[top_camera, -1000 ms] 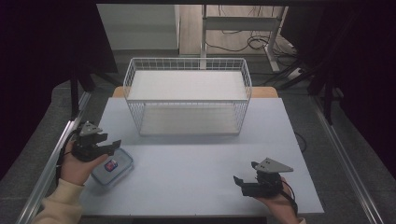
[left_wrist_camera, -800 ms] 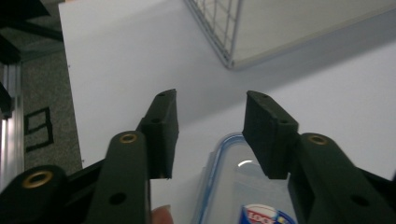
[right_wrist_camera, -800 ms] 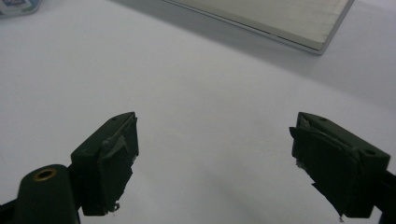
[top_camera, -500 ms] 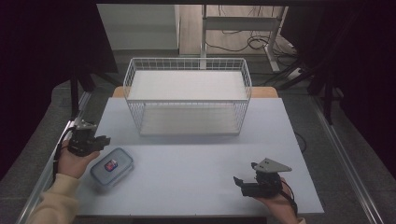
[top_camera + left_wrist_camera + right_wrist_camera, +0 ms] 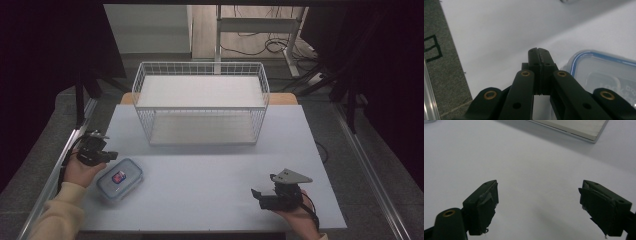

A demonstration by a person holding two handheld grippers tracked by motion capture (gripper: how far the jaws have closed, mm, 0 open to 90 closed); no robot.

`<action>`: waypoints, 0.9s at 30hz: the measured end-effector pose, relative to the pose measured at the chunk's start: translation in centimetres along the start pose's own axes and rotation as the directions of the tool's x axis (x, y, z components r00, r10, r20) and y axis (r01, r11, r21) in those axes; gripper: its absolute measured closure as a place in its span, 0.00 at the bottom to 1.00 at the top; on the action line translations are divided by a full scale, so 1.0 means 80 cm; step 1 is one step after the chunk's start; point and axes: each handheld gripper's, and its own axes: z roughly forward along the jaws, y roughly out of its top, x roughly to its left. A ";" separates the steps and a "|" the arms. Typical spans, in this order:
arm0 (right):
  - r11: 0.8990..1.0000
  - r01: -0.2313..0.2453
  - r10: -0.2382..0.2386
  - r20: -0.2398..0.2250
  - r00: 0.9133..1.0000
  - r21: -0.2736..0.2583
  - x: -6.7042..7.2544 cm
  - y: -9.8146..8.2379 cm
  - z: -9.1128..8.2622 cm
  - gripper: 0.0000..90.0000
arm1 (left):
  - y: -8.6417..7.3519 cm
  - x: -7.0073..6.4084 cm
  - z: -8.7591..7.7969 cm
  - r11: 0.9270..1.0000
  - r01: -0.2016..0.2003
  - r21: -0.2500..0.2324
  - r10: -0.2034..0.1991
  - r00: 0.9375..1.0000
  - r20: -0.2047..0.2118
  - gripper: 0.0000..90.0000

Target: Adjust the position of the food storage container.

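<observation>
While the pale, smooth table (image 5: 210, 170) carries everything, its largest load is the white wire basket (image 5: 200, 102) at the far middle, a rectangular grid with a flat white board as its floor. Nearer the left edge lies the clear plastic food container (image 5: 119, 178), rounded at its corners, with a blue-rimmed lid and a small red label on top. Just beside its far left corner sits the left gripper (image 5: 109, 155), whose black jaws have just been closing and now press flat together with nothing between them, the box off to one side. Well apart, near the front right, the right gripper (image 5: 256, 192) holds its taped black pads (image 5: 486, 202) spread wide over bare tabletop.
</observation>
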 end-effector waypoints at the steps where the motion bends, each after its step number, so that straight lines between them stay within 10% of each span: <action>1: 1.000 -0.003 0.003 0.001 1.000 -0.002 -0.002 0.000 0.000 0.17 | 0.000 0.000 0.000 1.000 -0.008 0.008 0.008 1.000 0.002 1.00; 14: 1.000 -0.012 0.012 0.010 1.000 0.006 -0.006 -0.002 0.001 0.17 | 0.005 -0.014 0.010 0.994 -0.094 0.046 0.090 0.992 0.094 1.00; 21: 1.000 -0.017 0.017 0.006 1.000 0.009 -0.006 -0.002 0.001 0.17 | 0.014 -0.045 0.009 0.981 -0.188 0.055 0.178 0.973 0.148 1.00; 27: 1.000 -0.017 0.017 0.008 1.000 0.008 -0.006 -0.002 0.000 0.18 | 0.017 -0.052 0.011 0.980 -0.189 0.066 0.177 0.972 0.158 1.00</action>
